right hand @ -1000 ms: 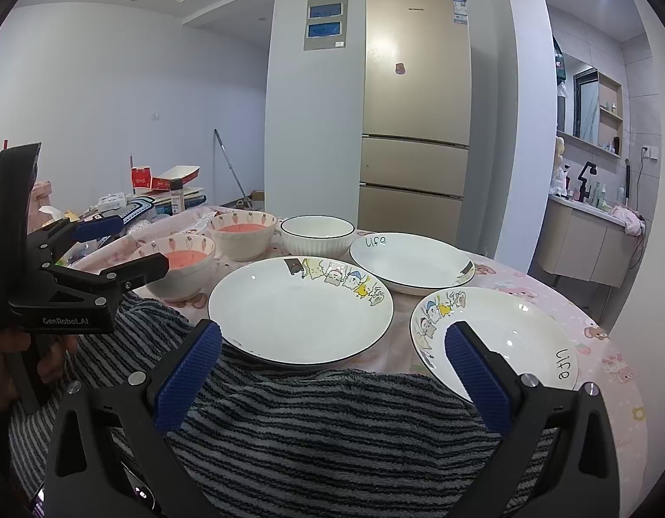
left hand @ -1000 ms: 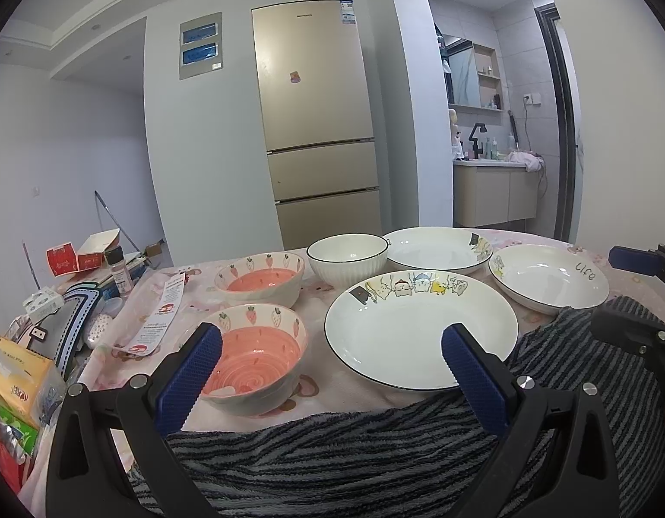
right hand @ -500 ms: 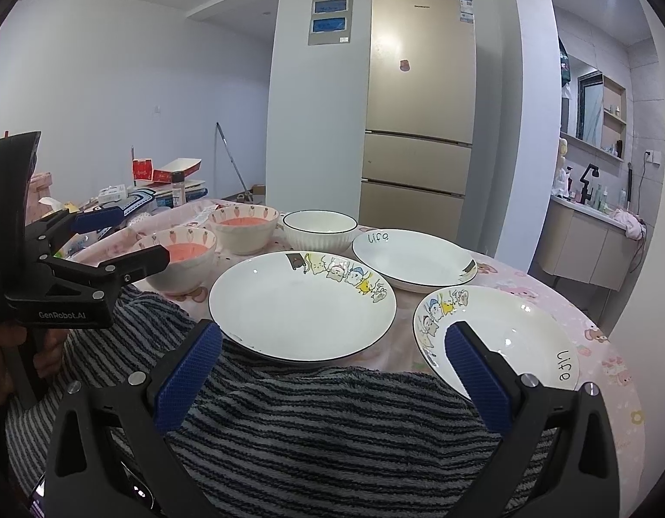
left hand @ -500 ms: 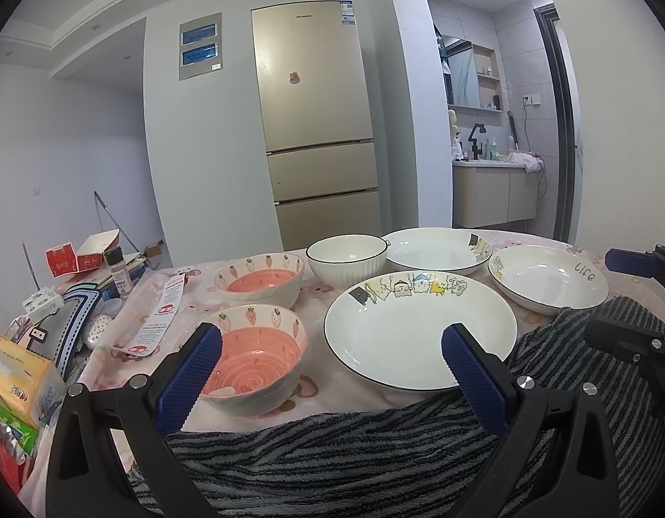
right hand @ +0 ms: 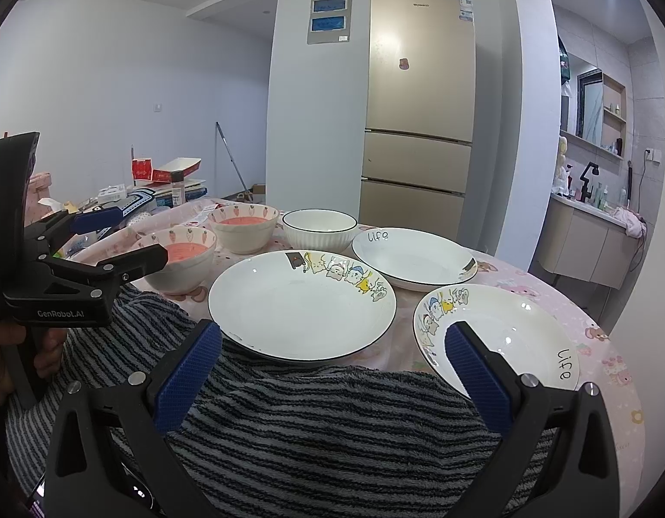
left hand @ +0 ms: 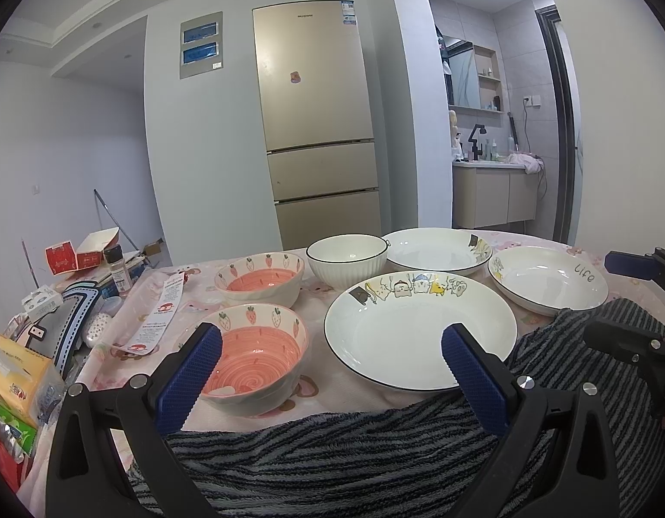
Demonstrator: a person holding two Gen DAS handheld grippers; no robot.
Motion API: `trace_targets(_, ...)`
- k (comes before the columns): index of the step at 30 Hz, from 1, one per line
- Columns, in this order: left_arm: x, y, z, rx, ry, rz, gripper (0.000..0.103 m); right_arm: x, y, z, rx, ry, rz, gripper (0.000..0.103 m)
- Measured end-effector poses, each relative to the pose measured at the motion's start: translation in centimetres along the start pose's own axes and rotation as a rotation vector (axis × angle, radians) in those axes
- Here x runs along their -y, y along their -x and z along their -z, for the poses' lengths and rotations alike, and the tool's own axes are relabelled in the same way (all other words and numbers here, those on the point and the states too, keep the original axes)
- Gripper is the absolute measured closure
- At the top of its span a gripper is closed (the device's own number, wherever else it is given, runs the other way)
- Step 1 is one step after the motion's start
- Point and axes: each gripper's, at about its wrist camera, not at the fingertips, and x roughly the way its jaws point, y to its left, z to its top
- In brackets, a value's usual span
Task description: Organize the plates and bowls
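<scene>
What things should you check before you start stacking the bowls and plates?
1. Left gripper open and holding nothing: ok.
2. Right gripper open and holding nothing: ok.
3. Near strawberry bowl upright, nothing inside: ok.
4. Far strawberry bowl same pattern and standing apart from the near one, so it looks a likely match for nesting: ok.
5. Big cartoon plate lying flat on the table: ok, though the striped towel reaches its near rim.
6. Whether the white ribbed bowl touches the plate behind it: cannot tell.
</scene>
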Motion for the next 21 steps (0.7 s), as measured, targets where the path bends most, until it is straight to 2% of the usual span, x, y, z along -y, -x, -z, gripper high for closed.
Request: trace_targets(21, 0.20, -0.40, 0.06, -0.015, 0.001, 0.001, 0.000, 0.08, 0.08, 0.01, 0.002, 0.000, -0.002, 0.000)
